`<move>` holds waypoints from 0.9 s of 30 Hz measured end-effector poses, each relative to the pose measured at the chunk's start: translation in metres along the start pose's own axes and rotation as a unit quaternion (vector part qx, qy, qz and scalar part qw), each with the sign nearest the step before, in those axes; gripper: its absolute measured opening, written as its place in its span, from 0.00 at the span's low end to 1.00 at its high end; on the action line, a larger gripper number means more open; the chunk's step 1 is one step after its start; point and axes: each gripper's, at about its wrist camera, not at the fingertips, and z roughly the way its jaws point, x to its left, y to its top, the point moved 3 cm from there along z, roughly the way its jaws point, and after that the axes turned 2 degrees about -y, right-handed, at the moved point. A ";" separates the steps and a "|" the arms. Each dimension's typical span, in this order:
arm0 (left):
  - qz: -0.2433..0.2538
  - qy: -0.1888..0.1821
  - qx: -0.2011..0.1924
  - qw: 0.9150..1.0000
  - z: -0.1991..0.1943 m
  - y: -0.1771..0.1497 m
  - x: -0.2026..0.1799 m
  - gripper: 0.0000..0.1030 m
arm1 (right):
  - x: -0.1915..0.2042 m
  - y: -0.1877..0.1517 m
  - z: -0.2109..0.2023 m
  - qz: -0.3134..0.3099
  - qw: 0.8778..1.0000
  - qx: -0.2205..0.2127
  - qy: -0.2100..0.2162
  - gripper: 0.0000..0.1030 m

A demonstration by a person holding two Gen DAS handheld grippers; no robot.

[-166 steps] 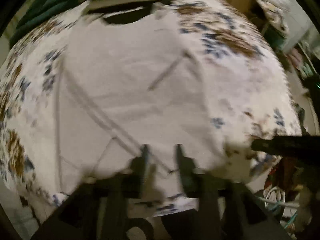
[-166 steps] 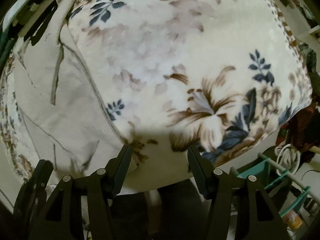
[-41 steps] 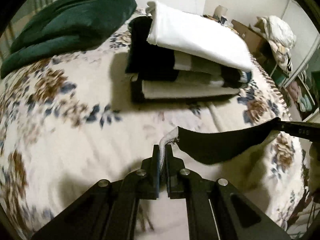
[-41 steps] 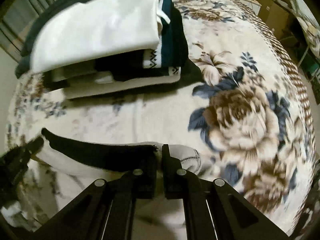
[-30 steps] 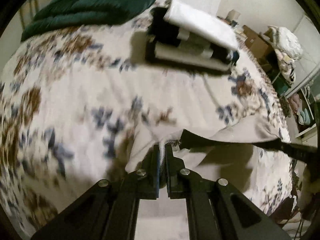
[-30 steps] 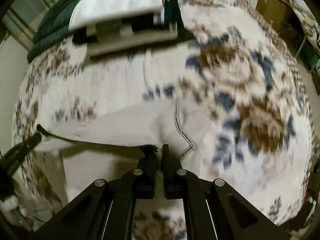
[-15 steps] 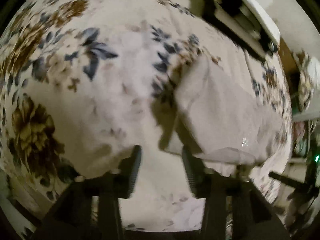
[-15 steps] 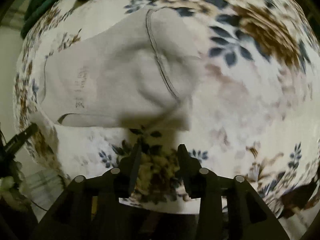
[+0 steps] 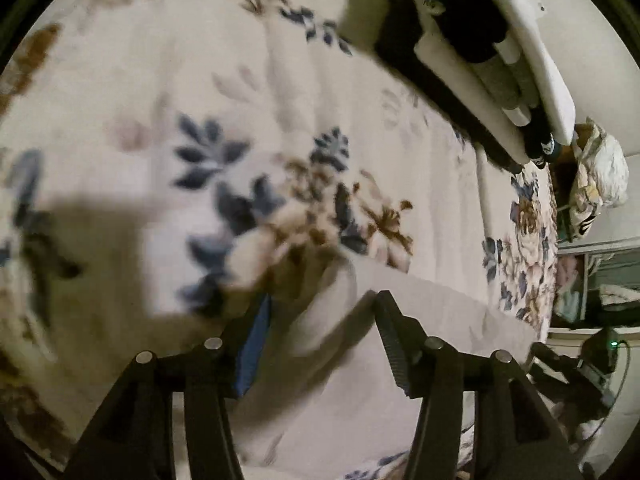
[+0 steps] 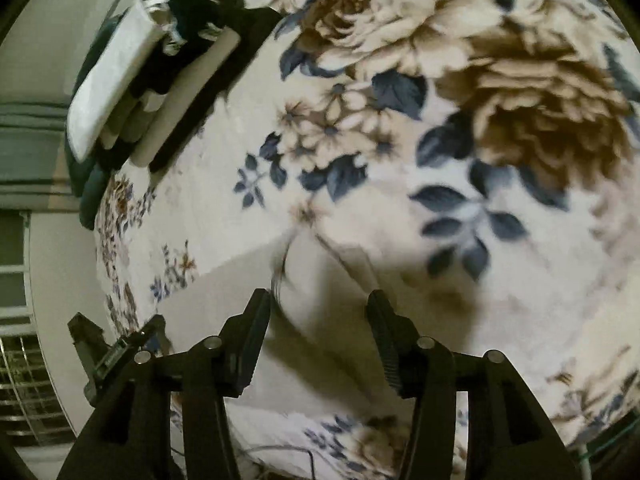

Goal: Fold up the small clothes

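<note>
Both grippers are hanging low over a bed covered with a floral blanket [image 9: 208, 92], cream ground with blue leaves and brown blossoms. The left gripper [image 9: 320, 340] is standing with its fingers spread wide apart, nothing between them; a strip of blue is showing on the inner face of one finger. Directly under and ahead of it the pale beige garment [image 9: 420, 320] is lying flat on the blanket, its near corner rounded up in a soft fold just in front of the fingertips, though that corner is blurred. The right gripper [image 10: 318, 336] is likewise gaping open and holding nothing. In its view the same garment [image 10: 224, 296] is spreading out below and to the left of the fingers, a stitched seam curving up just ahead of the tips. Whether either gripper is touching the cloth cannot be told. In the left view the right gripper is showing dark at the lower right edge; in the right view the left gripper is showing at the lower left edge, beside the garment's far end. Well apart from the garment, toward the far side of the bed, a stack of folded clothes [image 9: 500, 52] is sitting on the blanket, white on top, black and pale layers beneath. A dark green bundle [image 10: 90, 184] is lying just behind that stack.
</note>
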 end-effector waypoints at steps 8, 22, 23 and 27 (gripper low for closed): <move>0.014 0.016 -0.027 0.999 -0.008 -0.010 0.004 0.08 | 0.007 0.030 0.020 -0.016 0.997 -0.035 -0.067 0.12; -0.094 -0.052 -0.010 0.994 -0.048 -0.047 0.033 0.23 | -0.014 -0.005 -0.016 0.023 0.999 -0.001 -0.044 0.42; -0.111 -0.061 0.003 0.992 -0.049 -0.059 0.037 0.27 | -0.018 -0.013 -0.019 0.026 0.999 0.004 -0.043 0.43; -0.169 -0.094 0.021 0.981 -0.042 -0.089 0.041 0.39 | -0.027 -0.048 -0.018 0.033 0.998 0.029 -0.037 0.44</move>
